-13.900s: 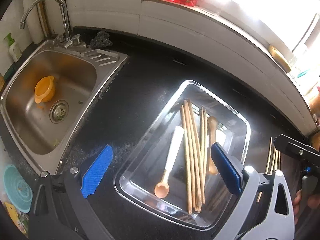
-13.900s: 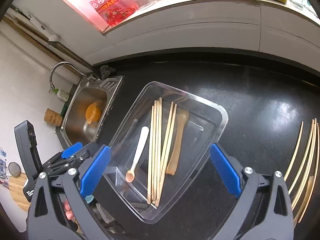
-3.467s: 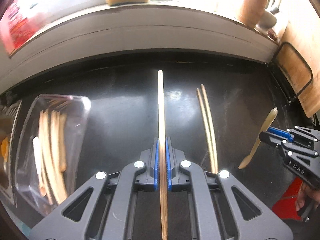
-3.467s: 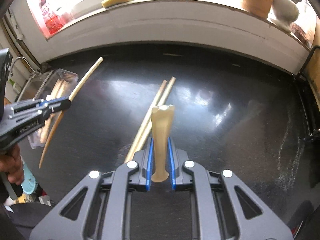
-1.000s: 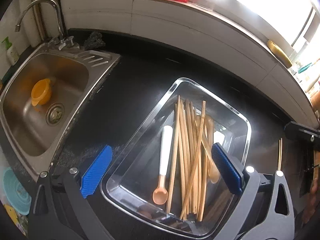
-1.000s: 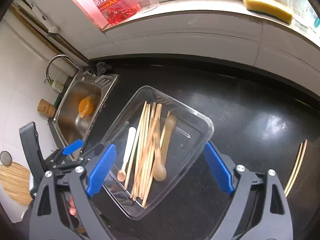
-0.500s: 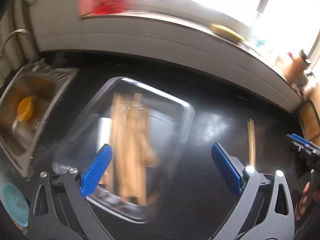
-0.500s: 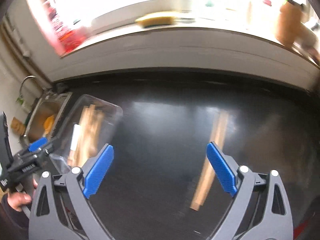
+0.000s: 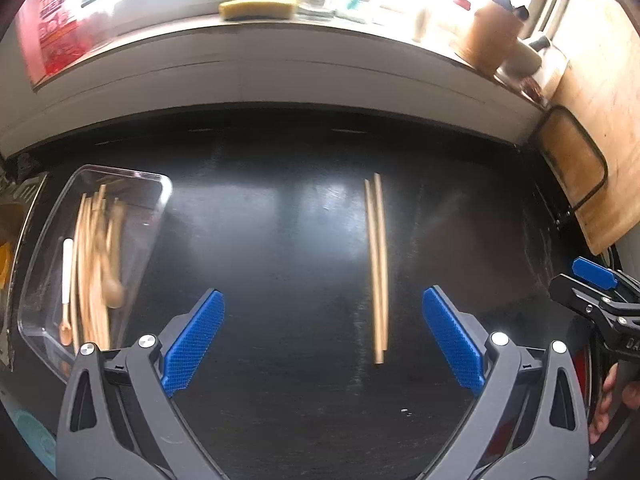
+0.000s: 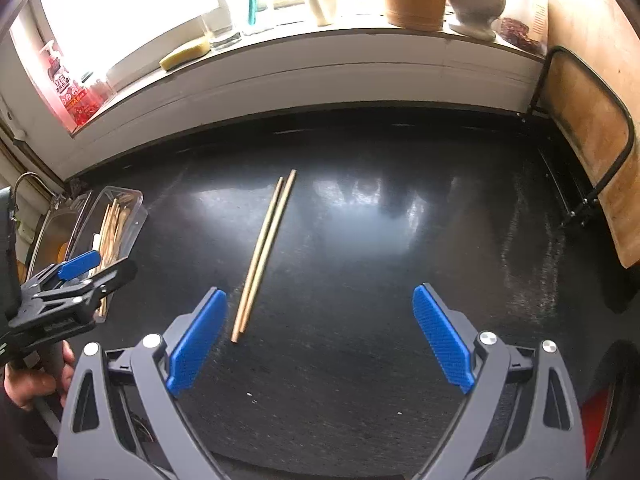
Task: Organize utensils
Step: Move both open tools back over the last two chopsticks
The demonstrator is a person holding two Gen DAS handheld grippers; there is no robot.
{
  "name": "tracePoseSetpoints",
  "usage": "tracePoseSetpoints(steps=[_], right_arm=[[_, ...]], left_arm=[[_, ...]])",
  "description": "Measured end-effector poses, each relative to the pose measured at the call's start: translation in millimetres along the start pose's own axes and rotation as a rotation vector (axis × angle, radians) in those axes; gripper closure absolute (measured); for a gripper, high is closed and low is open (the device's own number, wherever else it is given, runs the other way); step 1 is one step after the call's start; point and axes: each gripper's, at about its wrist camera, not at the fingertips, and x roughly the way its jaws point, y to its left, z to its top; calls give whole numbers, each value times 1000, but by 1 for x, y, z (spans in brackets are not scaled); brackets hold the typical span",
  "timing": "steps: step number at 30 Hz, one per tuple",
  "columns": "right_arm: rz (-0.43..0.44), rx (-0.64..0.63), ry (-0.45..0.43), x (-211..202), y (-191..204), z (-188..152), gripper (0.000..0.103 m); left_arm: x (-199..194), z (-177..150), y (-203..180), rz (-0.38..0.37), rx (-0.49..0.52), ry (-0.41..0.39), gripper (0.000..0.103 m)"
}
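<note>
Two chopsticks lie side by side mid-counter, pale, thin and straight, touching along their length. Both my left gripper and right gripper hang empty, jaws wide, to take them to the clear tray at the counter's left edge.

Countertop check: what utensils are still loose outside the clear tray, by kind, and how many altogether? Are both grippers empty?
Chopsticks on the black counter: 2
Spoons on the counter: 0
Total loose: 2
Grippers holding anything: 0; the left gripper and right gripper are both open.
The clear tray holds the rest, too blurred to count.
</note>
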Motion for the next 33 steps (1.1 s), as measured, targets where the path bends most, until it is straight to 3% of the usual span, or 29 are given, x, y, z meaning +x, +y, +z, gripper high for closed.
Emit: tracePoseSetpoints(steps=[9,21,29,33], right_arm=[[16,-5,0,-1,-13,0,12],[-13,27,11,10,-24,11,12],[-46,72,32,30,-33,25,12],[-49,61,62,53,-24,38,12]], left_arm=[[25,3,-23,22,43,35,6],[139,9,-26,81,113,143,6],[172,21,-23,77,177,181,6],[176,24,-17,78,236,155,6]])
